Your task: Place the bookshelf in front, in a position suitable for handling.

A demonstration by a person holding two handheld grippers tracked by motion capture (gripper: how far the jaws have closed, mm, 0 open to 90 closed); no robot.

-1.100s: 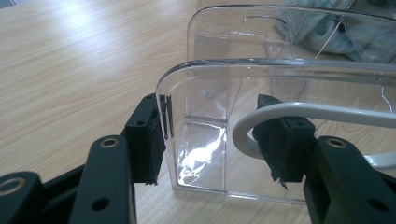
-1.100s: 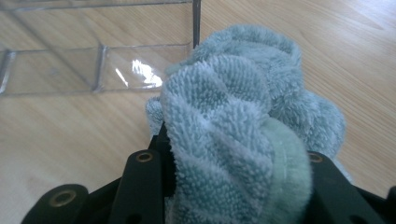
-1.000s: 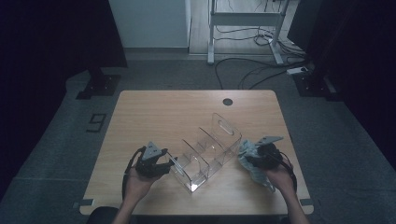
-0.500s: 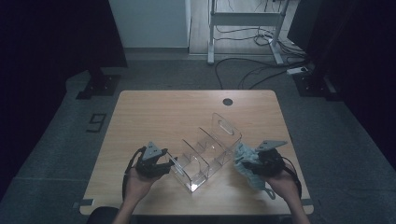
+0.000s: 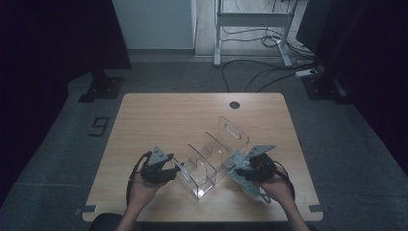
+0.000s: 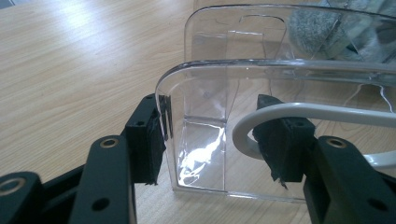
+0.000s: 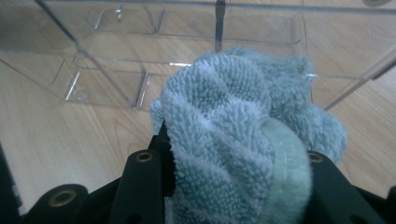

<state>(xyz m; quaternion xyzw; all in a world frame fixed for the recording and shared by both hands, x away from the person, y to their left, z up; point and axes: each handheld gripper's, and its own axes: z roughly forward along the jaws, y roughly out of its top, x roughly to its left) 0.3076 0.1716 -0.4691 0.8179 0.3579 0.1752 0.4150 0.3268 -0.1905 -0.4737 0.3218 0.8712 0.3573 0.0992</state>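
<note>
A clear plastic organizer with several compartments lies slantwise on the wooden table. My left gripper holds its near left corner. In the left gripper view the organizer's wall stands between the jaws of that gripper, one pad pressed to its edge. At the organizer's right side my right gripper is shut on a bunched grey-green towel cloth. The cloth bulges up between the jaws of that gripper, just short of the organizer.
A round cable hole sits near the table's far edge. A white cable loops in front of my left gripper's right jaw. Beyond the table, cables and a metal frame are on the floor.
My right gripper has carried the cloth leftward, up to the organizer's right side. The left gripper and the organizer have stayed where they were.
</note>
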